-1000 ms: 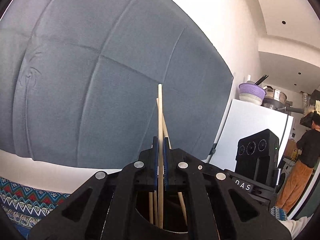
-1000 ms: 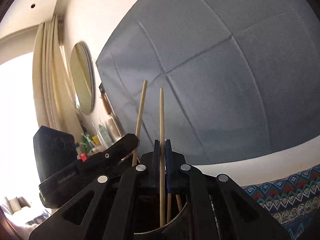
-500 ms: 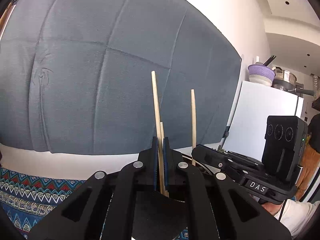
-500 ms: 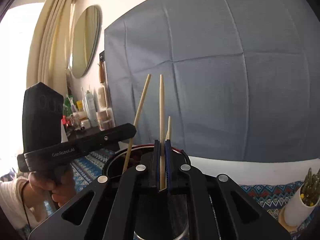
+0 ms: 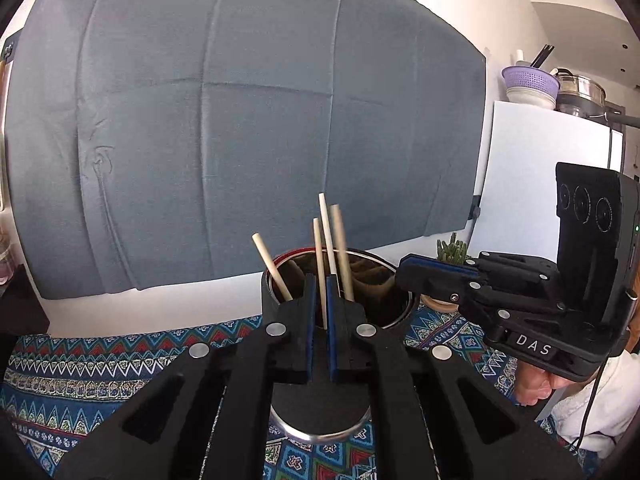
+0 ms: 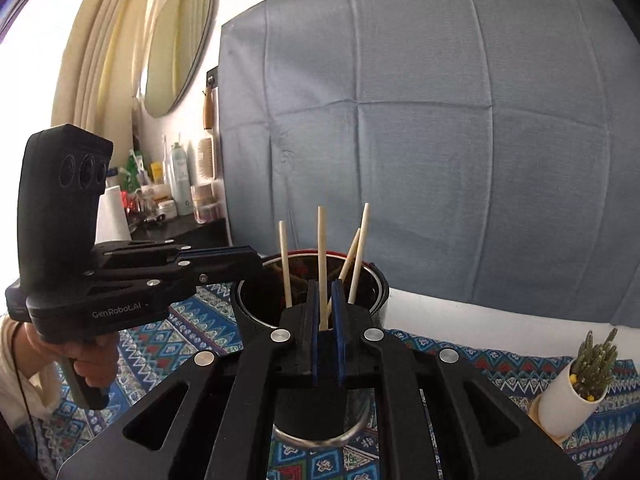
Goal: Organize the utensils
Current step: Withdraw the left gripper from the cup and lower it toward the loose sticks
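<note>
A round black metal-rimmed utensil holder [image 5: 280, 292] [image 6: 376, 284] stands on the patterned blue cloth. Several wooden chopsticks [image 5: 340, 248] [image 6: 285, 260] stand in it, leaning apart. My left gripper [image 5: 319, 292] sits just before the holder with its jaws slightly apart; a chopstick [image 5: 319, 264] rises in the gap, untouched by the pads. My right gripper [image 6: 326, 300] is likewise slightly open around an upright chopstick [image 6: 322, 256]. Each gripper shows in the other's view, the right [image 5: 436, 276] and the left [image 6: 224, 260], at the holder's rim.
A patterned blue cloth [image 5: 100, 364] covers the table. A small cactus in a white pot [image 6: 580, 384] stands to the right on a wooden coaster. A grey cloth [image 5: 240, 120] hangs behind. A shelf with bottles [image 6: 176, 184] lies far left.
Both grippers have tipped down and drawn back toward the holder and opened slightly. The chopsticks they clamped now stand in the holder.
</note>
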{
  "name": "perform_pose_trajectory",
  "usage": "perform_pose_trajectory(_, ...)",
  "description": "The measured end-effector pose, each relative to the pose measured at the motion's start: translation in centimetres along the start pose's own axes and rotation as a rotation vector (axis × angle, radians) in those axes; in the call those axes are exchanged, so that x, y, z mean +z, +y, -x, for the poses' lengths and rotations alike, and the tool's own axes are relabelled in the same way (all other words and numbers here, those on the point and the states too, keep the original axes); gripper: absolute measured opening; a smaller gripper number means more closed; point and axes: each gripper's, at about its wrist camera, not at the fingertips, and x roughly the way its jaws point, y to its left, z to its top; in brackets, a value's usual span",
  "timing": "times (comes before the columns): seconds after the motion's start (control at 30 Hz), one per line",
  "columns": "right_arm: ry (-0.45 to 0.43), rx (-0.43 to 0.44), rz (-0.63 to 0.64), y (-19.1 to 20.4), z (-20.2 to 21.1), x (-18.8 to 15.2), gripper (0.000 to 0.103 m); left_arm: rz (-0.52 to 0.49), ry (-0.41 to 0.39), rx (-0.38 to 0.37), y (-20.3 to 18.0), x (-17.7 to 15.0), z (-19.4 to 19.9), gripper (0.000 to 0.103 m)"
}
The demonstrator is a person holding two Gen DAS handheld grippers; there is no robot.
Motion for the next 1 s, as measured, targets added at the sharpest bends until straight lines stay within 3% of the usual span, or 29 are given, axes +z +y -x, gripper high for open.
perform_pose_trajectory(0.03,0.004,-0.014,0.014,0.1,0.3,0.0,0.011,0.004,0.011,0.003,0.0,0.0,0.2,0.008)
perform_pose_trajectory(0.07,0.008,-0.024,0.024,0.2,0.7,-0.1,0.022,0.008,0.018,0.007,-0.1,-0.1,0.4,0.014)
perform_pose_trajectory(0.1,0.011,-0.029,0.030,0.3,1.0,-0.2,0.041,0.011,0.024,0.012,-0.2,-0.1,0.7,0.026)
perform_pose_trajectory(0.13,0.014,-0.036,0.034,0.3,1.5,-0.3,0.052,0.013,0.030,0.016,-0.3,-0.2,1.0,0.033)
perform_pose_trajectory(0.23,0.011,-0.043,0.053,0.5,2.9,-0.8,0.057,-0.003,0.036,0.033,-0.8,-0.7,2.0,0.053)
perform_pose_trajectory(0.3,0.026,-0.054,0.058,0.7,3.5,-1.1,0.067,-0.017,0.044,0.056,-1.1,-1.0,2.6,0.068)
perform_pose_trajectory(0.47,0.070,-0.068,0.055,0.8,5.0,-2.3,0.085,-0.017,0.082,0.094,-1.8,-2.0,3.4,0.091)
perform_pose_trajectory(0.67,0.147,-0.122,0.072,1.0,5.9,-4.0,0.088,-0.028,0.137,0.118,-2.5,-3.5,4.1,0.097)
perform_pose_trajectory(0.83,0.220,-0.152,0.043,0.4,6.4,-5.6,0.090,0.007,0.285,0.198,-2.5,-5.3,3.3,0.097)
perform_pose_trajectory(1.0,0.401,-0.180,-0.085,-1.6,5.2,-7.9,0.090,0.014,0.402,0.216,-2.7,-7.7,2.0,0.097)
